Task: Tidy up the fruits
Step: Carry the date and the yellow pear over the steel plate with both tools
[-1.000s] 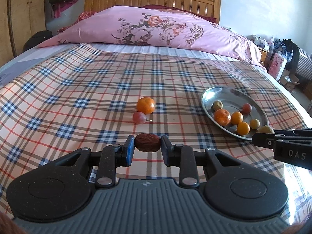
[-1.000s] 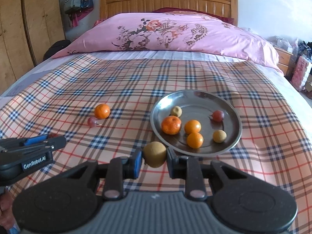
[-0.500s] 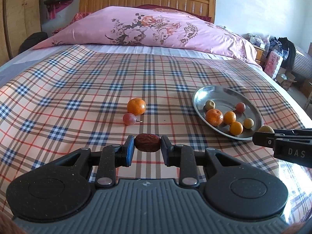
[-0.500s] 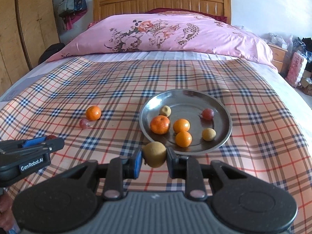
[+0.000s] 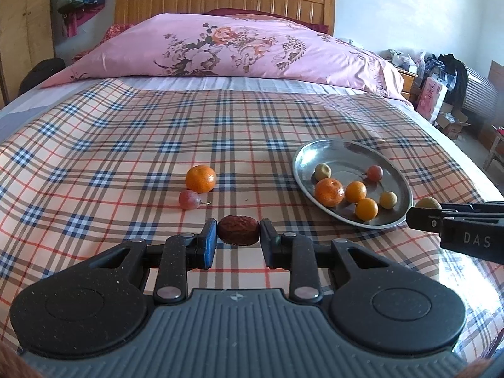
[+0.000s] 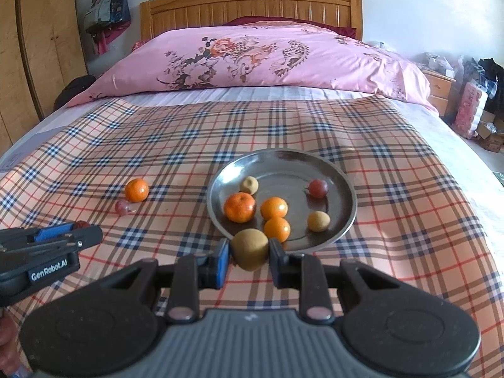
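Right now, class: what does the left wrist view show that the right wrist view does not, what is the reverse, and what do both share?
Only the left wrist view shows the whole wrinkled red date clamped in the left gripper; the right view catches just a sliver of it.

Only the right wrist view shows the full tan round fruit clamped in the right gripper, just short of the plate's near rim.

Both share the metal plate holding six fruits, and the loose orange and reddish grape on the plaid cloth.
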`<state>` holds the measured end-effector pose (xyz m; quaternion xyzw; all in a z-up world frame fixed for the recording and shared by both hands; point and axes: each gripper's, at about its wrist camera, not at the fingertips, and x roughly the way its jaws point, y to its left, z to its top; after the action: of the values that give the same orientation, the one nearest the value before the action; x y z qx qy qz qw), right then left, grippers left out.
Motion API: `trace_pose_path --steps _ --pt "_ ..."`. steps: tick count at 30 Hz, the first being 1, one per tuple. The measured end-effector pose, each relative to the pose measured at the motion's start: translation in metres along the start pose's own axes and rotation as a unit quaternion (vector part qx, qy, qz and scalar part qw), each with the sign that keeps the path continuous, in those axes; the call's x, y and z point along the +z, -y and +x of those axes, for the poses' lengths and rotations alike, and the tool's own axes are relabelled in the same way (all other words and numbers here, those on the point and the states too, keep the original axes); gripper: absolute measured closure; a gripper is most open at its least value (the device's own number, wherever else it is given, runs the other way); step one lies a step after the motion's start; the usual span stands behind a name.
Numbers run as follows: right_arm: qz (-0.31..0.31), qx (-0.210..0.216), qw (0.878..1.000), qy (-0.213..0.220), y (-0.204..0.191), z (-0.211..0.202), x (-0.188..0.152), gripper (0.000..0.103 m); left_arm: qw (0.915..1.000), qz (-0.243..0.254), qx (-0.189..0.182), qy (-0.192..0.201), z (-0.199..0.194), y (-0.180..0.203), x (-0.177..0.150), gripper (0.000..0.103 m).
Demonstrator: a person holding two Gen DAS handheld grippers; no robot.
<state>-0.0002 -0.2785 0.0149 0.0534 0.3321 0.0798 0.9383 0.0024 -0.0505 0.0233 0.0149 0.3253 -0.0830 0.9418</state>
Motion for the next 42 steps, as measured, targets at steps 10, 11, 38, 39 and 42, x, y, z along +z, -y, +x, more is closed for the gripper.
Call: trace_pose_path --steps 10,11,38,39,42 --pt "0.005 -0.007 1.0 0.004 0.01 -0.002 0.003 0.079 0.9999 0.008 -0.013 0.002 0.001 0.012 0.004 0.069" --pt "0.006 -0.008 1.0 0.005 0.011 -0.003 0.004 0.079 0.9999 0.009 -0.014 0.002 0.002 0.013 0.005 0.069" --pt "0.02 -0.016 1.0 0.005 0.035 0.001 0.013 0.079 0.9983 0.029 -0.051 -0.004 0.029 0.042 0.021 0.069" --pt "0.02 -0.015 1.0 0.005 0.036 0.002 0.013 0.079 0.9982 0.03 -0.053 -0.004 0.029 0.043 0.021 0.069" --pt "0.02 -0.017 1.0 0.005 0.038 0.002 0.014 0.079 0.998 0.03 -0.055 -0.005 0.031 0.046 0.023 0.069"
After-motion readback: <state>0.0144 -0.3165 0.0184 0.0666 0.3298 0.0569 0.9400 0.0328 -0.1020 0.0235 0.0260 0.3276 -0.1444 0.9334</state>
